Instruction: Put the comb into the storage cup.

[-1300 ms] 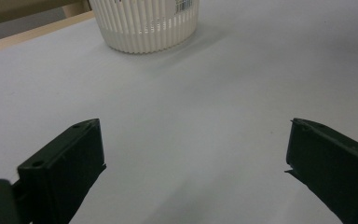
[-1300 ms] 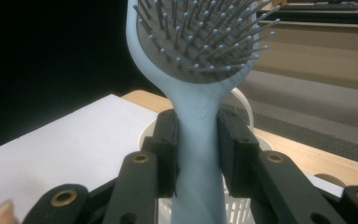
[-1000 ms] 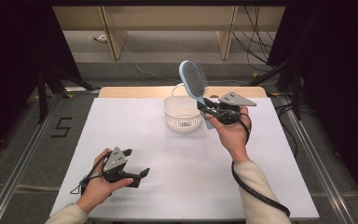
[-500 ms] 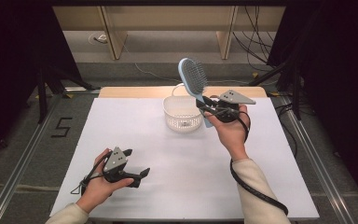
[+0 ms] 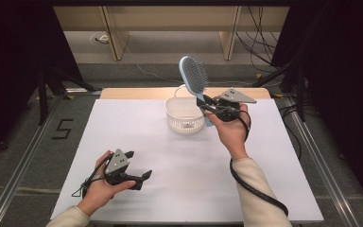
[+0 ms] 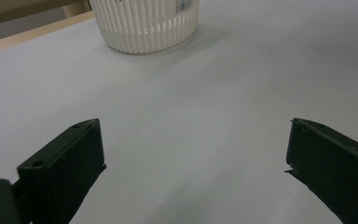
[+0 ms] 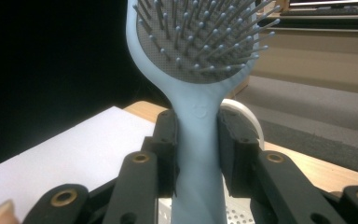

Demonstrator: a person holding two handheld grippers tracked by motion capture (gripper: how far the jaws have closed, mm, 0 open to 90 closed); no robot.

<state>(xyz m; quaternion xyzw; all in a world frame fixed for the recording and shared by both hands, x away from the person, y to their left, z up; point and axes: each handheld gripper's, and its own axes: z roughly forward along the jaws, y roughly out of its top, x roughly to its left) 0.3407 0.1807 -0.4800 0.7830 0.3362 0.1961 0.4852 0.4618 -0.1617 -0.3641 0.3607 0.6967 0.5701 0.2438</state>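
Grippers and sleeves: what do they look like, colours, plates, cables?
Both the left gripper and right gripper are black, with two blocky jaws and a grey three-cornered plate on top. Brass-coloured pivot rings show on the right one. A black cable trails from each. Sleeves are cream.

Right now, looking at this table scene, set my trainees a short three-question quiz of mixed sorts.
1. True or false: the right tool grips the blue hairbrush by its handle.
2. Which way does the brush head point? A up, B down, C flat.
3. Fill in: the left tool rests low over the white table with jaws ____.

Key: 1 true; 2 A; 3 open. The white basket sits below the brush.
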